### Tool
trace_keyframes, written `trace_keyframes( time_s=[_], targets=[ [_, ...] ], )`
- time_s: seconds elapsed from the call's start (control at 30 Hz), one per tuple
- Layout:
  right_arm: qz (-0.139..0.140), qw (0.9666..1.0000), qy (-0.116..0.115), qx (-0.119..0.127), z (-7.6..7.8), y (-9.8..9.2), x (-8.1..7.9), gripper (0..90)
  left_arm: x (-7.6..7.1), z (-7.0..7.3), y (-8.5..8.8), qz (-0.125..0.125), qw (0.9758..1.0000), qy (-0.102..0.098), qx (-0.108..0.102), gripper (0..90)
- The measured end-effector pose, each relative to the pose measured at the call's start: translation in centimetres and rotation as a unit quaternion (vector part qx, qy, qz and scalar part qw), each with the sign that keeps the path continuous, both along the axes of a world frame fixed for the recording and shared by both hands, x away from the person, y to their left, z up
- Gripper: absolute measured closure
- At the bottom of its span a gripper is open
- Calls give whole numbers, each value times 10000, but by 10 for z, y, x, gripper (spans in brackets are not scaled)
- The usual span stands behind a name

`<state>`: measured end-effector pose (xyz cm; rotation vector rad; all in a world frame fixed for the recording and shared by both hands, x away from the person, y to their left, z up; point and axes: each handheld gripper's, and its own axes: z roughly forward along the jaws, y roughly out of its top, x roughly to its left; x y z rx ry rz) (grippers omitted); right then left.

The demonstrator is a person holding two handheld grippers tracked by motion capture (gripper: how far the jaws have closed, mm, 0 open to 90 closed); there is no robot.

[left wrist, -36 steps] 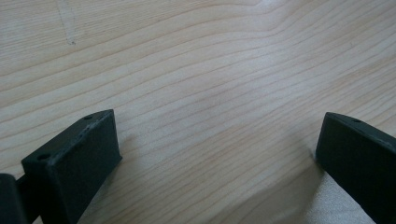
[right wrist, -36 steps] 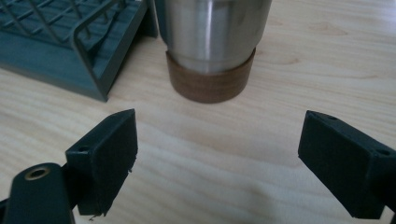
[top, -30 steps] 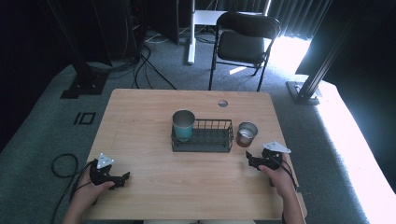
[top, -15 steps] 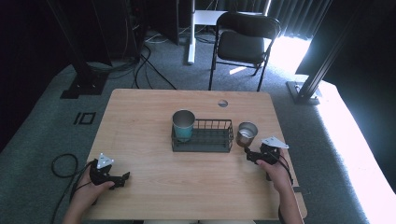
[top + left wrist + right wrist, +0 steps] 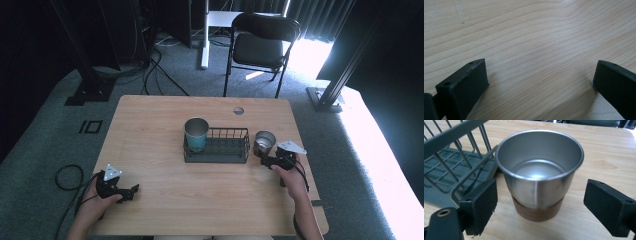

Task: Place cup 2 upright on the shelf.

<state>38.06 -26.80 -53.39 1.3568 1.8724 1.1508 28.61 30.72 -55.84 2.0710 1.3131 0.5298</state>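
Standing between right gripper (image 5: 540, 202) jaws: cup (image 5: 539, 171)

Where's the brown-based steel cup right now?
In the high view, the steel cup with the brown base stands on the table's right side, just outside the black wire basket's right end, between the open right claw's jaws.

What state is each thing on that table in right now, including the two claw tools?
Teal cup: upright, standing in the rack's left end.
Steel cup: upright, empty, on the table beside the rack, between the right gripper's jaws, not gripped.
Rack: on the table, holding the teal cup.
Right gripper: open, jaws either side of the steel cup.
Left gripper: open, over bare table.
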Motion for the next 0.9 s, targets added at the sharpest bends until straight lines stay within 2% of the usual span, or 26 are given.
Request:
trace_keyframes(
  time_s=[0.23, 0.63, 0.9],
  targets=[
    [-2, 9999, -87, -51, 3, 4, 7, 115, 0, 0, 0, -3, 10000, 1, 7, 4],
    [-53, 9996, -219, 159, 3, 11, 18, 115, 0, 0, 0, 0, 10000, -1, -1, 4],
    [-110, 9995, -310, 36, 2, 14, 25, 115, 0, 0, 0, 1, 10000, -1, 0, 4]
  ],
)
